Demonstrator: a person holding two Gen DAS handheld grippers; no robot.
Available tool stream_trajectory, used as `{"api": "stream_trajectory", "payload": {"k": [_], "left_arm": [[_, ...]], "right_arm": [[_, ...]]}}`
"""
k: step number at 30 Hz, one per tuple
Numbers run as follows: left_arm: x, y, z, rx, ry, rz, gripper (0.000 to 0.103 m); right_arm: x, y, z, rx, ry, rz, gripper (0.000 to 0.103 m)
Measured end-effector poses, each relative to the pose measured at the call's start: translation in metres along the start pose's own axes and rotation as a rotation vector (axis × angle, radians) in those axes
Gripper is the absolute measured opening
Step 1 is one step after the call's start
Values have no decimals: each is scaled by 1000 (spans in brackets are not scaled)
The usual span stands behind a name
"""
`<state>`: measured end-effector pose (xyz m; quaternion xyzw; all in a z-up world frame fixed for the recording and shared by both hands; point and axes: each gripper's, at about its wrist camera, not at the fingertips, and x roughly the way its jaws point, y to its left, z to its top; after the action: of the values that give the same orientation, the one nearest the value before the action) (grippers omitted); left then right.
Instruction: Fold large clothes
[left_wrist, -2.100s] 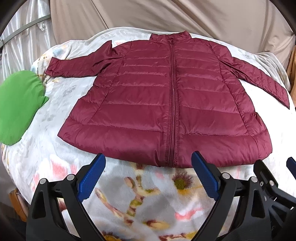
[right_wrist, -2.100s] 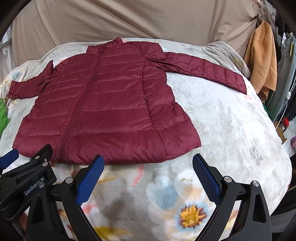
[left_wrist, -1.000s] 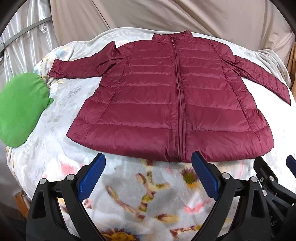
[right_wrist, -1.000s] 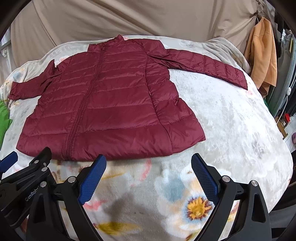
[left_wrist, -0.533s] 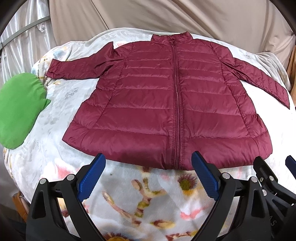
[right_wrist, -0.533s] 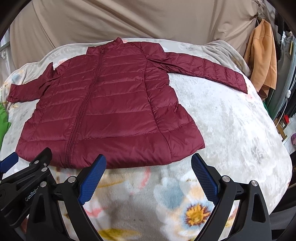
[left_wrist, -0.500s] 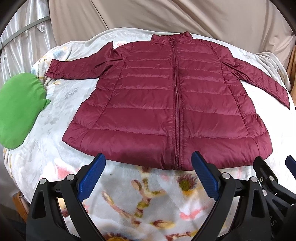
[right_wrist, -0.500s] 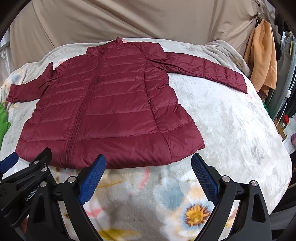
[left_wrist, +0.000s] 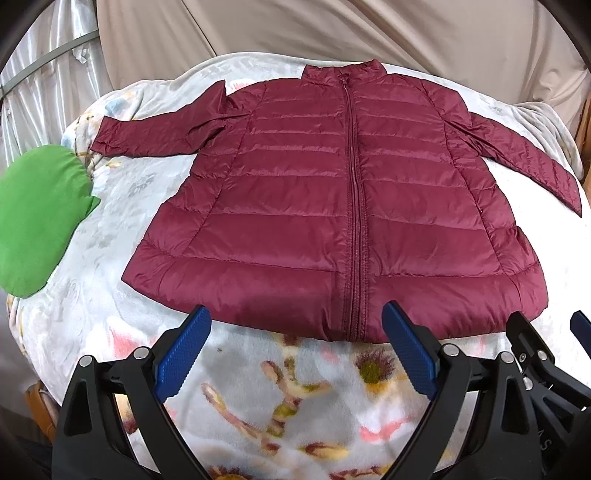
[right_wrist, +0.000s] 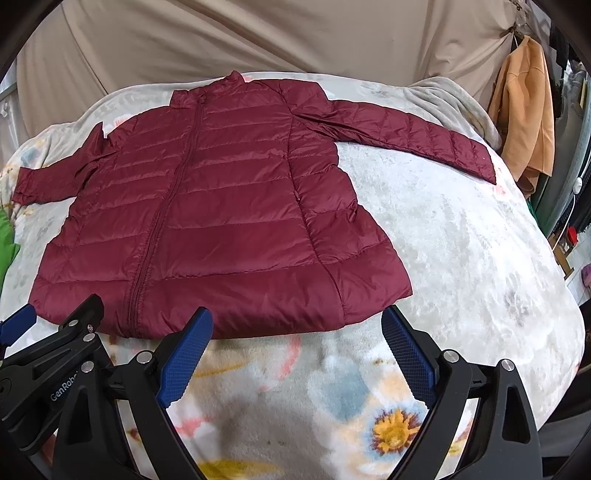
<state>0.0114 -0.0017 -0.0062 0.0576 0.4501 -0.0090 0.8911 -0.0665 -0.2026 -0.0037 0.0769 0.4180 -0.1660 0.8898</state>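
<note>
Nearest in the left wrist view, the left tongs (left_wrist: 295, 354) are spread wide with nothing between their blue pads (left_wrist: 183, 358), hanging over the floral blanket (left_wrist: 280, 391) just short of the jacket's hem. At the right edge of that view part of the right tongs shows, with faint letters on its black frame too small to read. In the right wrist view the right tongs (right_wrist: 295, 354) are likewise spread and empty, just short of the hem, and the left tongs' frame at lower left bears white lettering that reads "GenRobo" before it is cut off by the other frame.

Beyond the tongs lies the jacket (left_wrist: 332, 206) — a dark red quilted one, flat on the blanket, front up, zipped to the collar, hem toward the cameras. Its left-hand sleeve (left_wrist: 155, 136) runs out sideways with a crease at the shoulder; the other sleeve (right_wrist: 410, 136) stretches out toward the blanket's far right edge.

A green cushion (left_wrist: 37, 218) sits at the left edge of the blanket, near that left-hand cuff but apart from it. Behind everything hangs a beige sheet (right_wrist: 280, 40) — and at far right an orange garment (right_wrist: 524, 110) hangs beside it.
</note>
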Motion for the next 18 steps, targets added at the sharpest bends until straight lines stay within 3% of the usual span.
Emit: {"api": "stream_trajectory", "payload": {"k": [18], "left_arm": [[13, -3, 2, 2, 35, -23, 91]], "right_arm": [[15, -7, 0, 8, 31, 17, 92]]}}
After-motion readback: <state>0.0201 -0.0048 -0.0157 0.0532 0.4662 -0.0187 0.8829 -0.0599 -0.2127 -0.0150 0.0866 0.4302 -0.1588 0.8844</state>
